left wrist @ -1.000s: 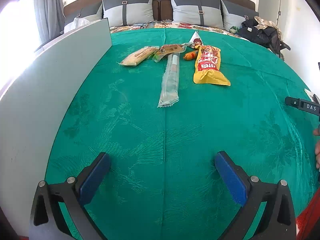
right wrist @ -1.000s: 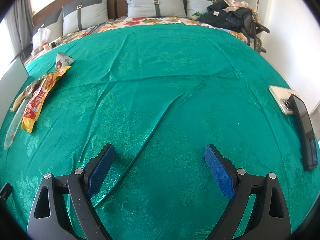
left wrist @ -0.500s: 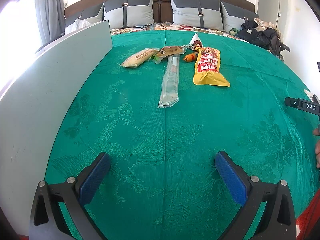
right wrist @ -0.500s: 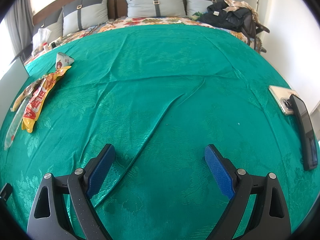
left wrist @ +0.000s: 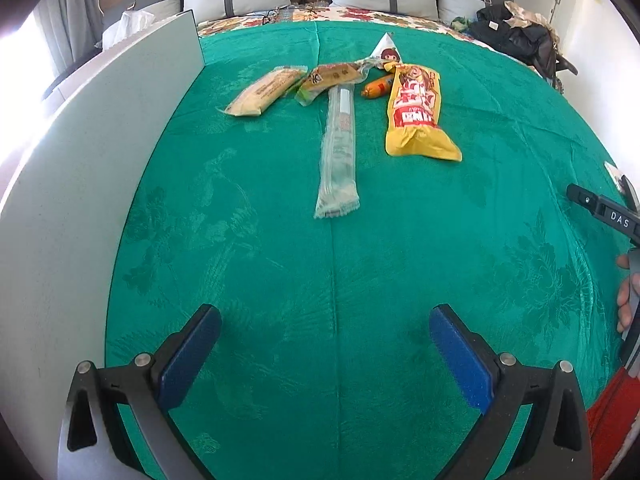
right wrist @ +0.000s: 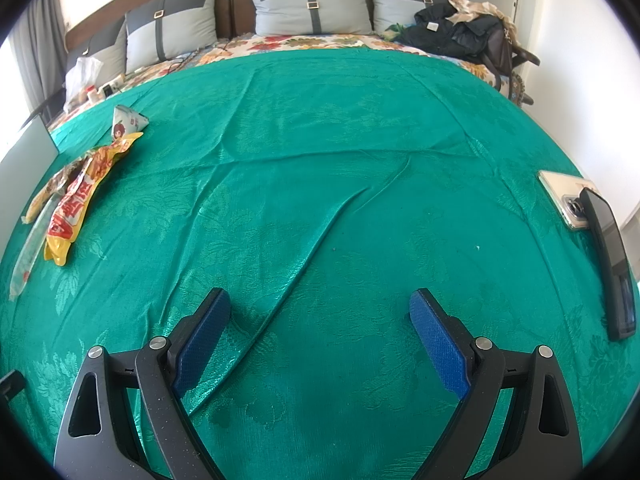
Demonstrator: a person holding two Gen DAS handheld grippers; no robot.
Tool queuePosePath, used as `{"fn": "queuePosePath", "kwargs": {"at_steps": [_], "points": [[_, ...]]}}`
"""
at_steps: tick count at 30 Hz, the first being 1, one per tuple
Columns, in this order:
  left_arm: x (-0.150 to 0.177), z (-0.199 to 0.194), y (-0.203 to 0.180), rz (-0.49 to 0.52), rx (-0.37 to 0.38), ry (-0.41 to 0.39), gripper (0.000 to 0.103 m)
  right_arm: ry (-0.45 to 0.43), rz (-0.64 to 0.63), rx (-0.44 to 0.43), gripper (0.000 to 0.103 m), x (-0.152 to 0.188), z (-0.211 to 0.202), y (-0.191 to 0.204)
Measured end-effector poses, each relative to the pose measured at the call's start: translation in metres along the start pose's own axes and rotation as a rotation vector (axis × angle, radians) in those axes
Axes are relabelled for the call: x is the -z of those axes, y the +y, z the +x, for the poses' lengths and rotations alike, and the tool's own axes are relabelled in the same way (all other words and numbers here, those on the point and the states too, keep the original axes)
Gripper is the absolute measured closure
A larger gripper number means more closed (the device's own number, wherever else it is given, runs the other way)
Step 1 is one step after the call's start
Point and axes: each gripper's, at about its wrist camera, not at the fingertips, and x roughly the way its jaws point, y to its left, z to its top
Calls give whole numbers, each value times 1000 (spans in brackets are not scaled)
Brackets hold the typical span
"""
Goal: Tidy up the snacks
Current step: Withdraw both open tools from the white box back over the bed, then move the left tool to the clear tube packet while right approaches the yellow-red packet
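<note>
Your left gripper (left wrist: pixel 324 334) gapes wide, gripping nothing, above glossy green brocade (left wrist: pixel 360 280). At 12 o'clock lies the clear, crinkly stick pack (left wrist: pixel 338 148), long axis running straight away from you. The yellow foil bag (left wrist: pixel 416 116) lies beside it at 1 o'clock, a grey board (left wrist: pixel 80 168) flanking at 9. Your right gripper (right wrist: pixel 320 314) is equally spread and empty; phones (right wrist: pixel 592 232) rest at 3 o'clock.

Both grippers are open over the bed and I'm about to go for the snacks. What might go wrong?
1. The long clear plastic packet lies flat on the loose green bedspread; the left gripper jaws may pinch cloth with it.
2. The small orange sausage touches the yellow snack bag, so grabbing either may drag the other.
</note>
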Motion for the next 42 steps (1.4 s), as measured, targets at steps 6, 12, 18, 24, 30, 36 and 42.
{"fn": "queuePosePath", "kwargs": {"at_steps": [6, 12, 18, 24, 30, 36, 42], "points": [[-57, 13, 9, 2, -14, 5, 2, 0, 0, 0, 9, 0, 0, 0], [-99, 47, 1, -14, -4, 62, 49, 0, 0, 0, 9, 0, 0, 0], [-72, 36, -7, -23, 28, 46, 84, 0, 1, 0, 9, 0, 0, 0], [-16, 2, -5, -23, 66, 67, 78, 0, 1, 0, 9, 0, 0, 0], [-19, 2, 8, -84, 8, -21, 12, 0, 1, 0, 9, 0, 0, 0], [-31, 27, 15, -55, -64, -12, 8, 1, 1, 0, 9, 0, 0, 0], [-20, 26, 23, -70, -55, -92, 0, 1, 1, 0, 9, -1, 0, -1]]}}
